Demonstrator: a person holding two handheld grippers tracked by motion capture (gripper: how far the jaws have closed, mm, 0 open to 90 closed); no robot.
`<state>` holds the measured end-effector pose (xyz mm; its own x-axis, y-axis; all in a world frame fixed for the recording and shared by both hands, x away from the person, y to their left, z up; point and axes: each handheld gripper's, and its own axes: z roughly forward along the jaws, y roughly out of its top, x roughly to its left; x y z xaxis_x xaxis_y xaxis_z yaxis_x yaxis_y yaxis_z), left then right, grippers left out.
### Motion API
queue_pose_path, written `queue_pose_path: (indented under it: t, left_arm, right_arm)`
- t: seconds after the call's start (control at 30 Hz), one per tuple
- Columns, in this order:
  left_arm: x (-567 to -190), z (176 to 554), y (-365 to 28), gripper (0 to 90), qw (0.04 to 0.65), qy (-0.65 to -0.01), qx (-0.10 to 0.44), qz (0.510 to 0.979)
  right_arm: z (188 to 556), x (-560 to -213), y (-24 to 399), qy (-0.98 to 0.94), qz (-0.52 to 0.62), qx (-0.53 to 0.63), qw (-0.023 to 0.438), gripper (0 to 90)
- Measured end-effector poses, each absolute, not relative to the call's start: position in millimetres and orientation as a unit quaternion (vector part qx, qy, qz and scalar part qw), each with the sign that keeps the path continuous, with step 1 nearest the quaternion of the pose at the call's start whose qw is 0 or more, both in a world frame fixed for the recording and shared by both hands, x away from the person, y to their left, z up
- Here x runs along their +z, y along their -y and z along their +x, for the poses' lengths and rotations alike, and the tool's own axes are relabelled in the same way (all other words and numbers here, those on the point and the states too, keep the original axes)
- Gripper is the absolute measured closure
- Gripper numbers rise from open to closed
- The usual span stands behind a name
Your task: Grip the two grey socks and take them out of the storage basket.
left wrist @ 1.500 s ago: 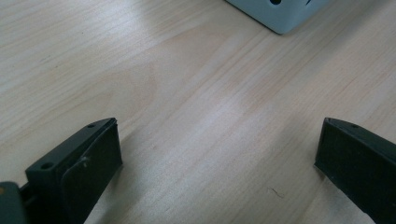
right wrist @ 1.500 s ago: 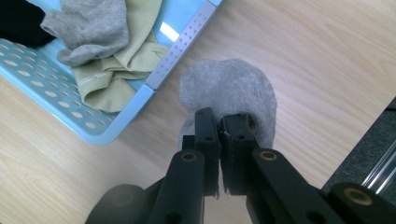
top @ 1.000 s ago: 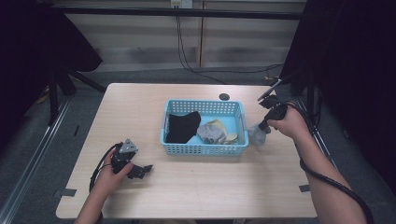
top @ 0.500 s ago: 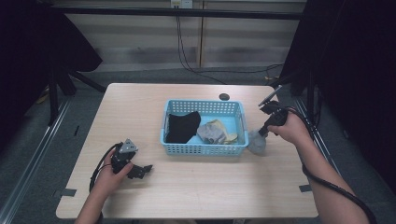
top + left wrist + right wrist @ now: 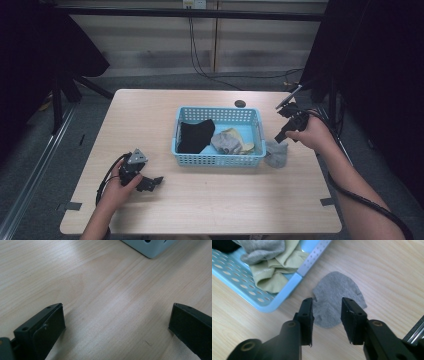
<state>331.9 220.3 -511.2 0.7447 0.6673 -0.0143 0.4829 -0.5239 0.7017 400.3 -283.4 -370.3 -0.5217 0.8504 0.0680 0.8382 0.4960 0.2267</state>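
A grey sock (image 5: 276, 152) lies flat on the table just right of the blue basket (image 5: 218, 161). My right gripper (image 5: 279, 137) hovers right above it. Its jaws have just been opening; in the right gripper view the gripper (image 5: 327, 301) stands open over the grey sock (image 5: 334, 290), and the pads do not press it. The basket holds a black sock (image 5: 196, 136), a grey sock (image 5: 226, 141) and a yellow-green sock (image 5: 243, 145). My left gripper (image 5: 152, 182) rests at the front left of the table, and in its own view it (image 5: 116, 322) is wide open over bare wood.
A small dark round disc (image 5: 240, 103) sits on the table behind the basket. The basket's corner (image 5: 150, 247) shows far ahead of the left jaws. A metal frame rail (image 5: 417, 331) runs close to the right hand. Bare wood stretches across the table's front and left.
The right hand sank a little and its jaws opened. The grey sock left them and now lies spread on the table beside the basket. The left hand stayed put.
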Motion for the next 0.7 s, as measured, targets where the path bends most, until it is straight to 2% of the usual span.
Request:
queue_pose_path:
  t: [0.27,0.37,0.7]
  left_arm:
    - [-511,332,-220,0.0,0.357,-0.333,0.129,0.863]
    - [-511,332,-220,0.0,0.357,-0.333,0.129,0.863]
    - [-511,332,-220,0.0,0.357,-0.333,0.129,0.863]
  right_arm:
    - [406,-353,270,-0.858,0.495,0.127,0.044,40.8]
    - [408,-350,263,-0.858,0.494,0.134,0.045,36.5]
    - [416,-352,236,-0.864,0.479,0.152,0.041,33.8]
